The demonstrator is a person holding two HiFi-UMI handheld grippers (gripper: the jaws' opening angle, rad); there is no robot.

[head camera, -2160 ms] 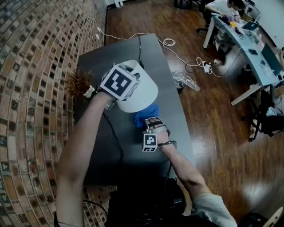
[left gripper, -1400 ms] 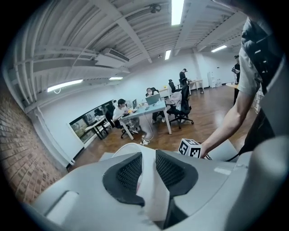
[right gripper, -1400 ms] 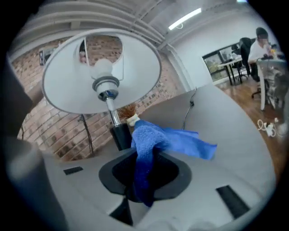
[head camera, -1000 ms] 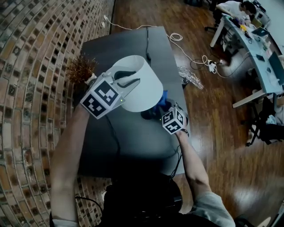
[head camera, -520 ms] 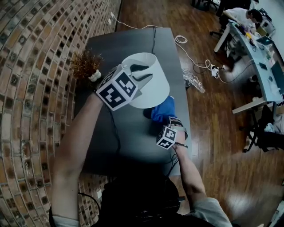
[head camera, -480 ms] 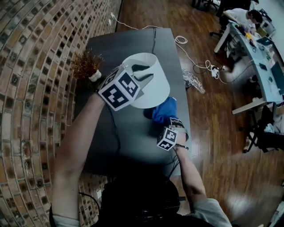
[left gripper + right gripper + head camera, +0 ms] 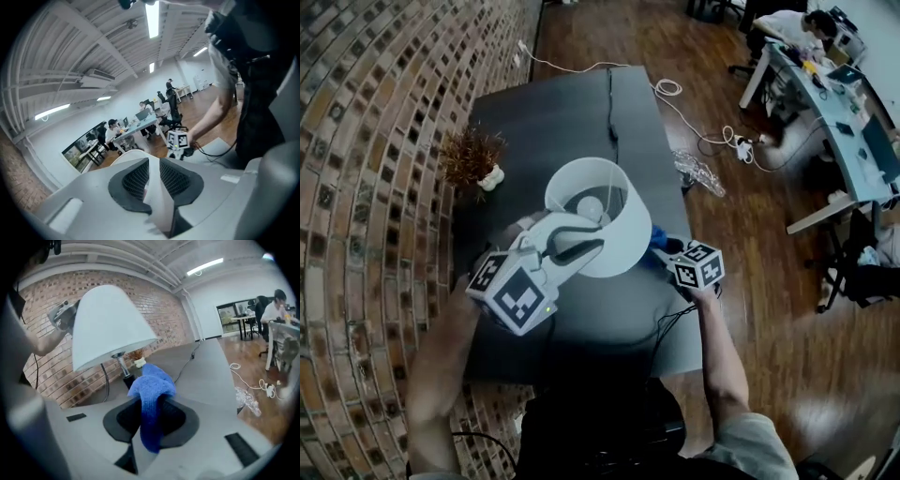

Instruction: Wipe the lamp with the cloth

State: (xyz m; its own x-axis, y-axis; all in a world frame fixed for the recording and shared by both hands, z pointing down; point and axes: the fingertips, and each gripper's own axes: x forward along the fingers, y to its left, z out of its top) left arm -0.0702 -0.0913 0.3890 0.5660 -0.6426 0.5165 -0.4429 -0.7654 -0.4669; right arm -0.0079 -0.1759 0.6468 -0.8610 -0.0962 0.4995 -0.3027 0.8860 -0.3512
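Observation:
The white lamp shade (image 7: 609, 239) is tipped so its open top and the bulb face up in the head view. My left gripper (image 7: 584, 240) holds its near rim; the thin white rim (image 7: 151, 187) sits pinched between the dark pads, and the jaws have just been closing on it. My right gripper (image 7: 671, 251) is at the shade's right side, shut on a blue cloth (image 7: 150, 392) that bunches out past the pads. In the right gripper view the shade (image 7: 108, 322) and metal stem (image 7: 123, 365) are just ahead of the cloth, apart from it.
The lamp stands on a dark table (image 7: 553, 112) beside a brick wall. A dried plant in a small white pot (image 7: 472, 157) sits at the table's left, and a black cable (image 7: 610, 103) runs across the far end. Crumpled plastic (image 7: 698, 174) and a power strip (image 7: 739, 142) lie on the wooden floor.
The left gripper has slid to the near side of the shade, and the shade has tipped to show its inside. The right gripper with the cloth has moved right and rolled.

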